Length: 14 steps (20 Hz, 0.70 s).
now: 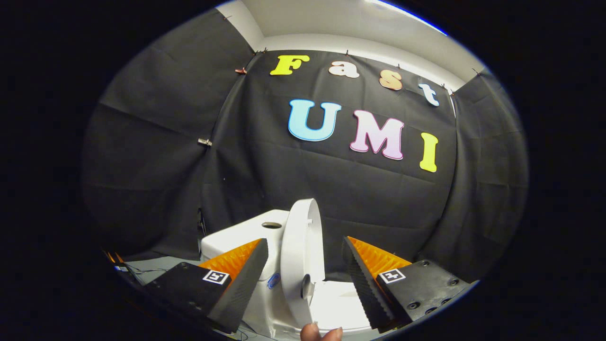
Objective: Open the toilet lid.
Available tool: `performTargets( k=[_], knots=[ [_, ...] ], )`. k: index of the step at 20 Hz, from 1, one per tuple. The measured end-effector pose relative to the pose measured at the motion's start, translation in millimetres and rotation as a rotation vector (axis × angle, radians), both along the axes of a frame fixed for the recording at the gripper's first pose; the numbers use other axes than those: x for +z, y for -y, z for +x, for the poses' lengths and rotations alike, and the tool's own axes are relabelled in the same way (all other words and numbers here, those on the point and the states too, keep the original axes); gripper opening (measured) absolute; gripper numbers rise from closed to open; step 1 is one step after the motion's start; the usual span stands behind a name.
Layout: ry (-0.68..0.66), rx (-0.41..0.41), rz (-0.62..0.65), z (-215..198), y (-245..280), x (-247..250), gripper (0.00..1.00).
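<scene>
Fingertips (321, 333): a person's, just below the lid's bottom edge.
Gripper (303, 274): fingers spread wide, touching nothing; open gaps either side of the lid.
Toilet lid (302, 255): raised upright, edge-on, standing between the fingers.
Bowl rim (338, 303): exposed right of the lid.
Tank (246, 237): left of and behind the lid, flush button (271, 225) on top.
Booth wall (378, 208): black cloth beyond the lid.

Toilet lid (303, 246) white, plain; tank (246, 234) white w/ grey button (271, 225); booth wall (355, 189) black, creased.
</scene>
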<state>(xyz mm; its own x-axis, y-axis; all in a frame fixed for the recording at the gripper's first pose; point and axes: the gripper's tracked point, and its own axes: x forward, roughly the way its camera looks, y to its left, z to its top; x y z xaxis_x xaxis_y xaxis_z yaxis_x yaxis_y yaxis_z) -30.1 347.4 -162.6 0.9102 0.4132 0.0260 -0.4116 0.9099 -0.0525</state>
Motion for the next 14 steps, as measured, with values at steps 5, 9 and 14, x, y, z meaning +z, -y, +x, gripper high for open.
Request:
performTargets(
  k=[5, 9, 14],
  knots=[
    [0.002, -0.018, 0.043, -3, 27, 50, 0.99],
    [0.002, -0.055, 0.090, -5, 61, 88, 0.99],
    [-0.006, -0.115, 0.145, -1, 115, 128, 0.98]
  ],
)
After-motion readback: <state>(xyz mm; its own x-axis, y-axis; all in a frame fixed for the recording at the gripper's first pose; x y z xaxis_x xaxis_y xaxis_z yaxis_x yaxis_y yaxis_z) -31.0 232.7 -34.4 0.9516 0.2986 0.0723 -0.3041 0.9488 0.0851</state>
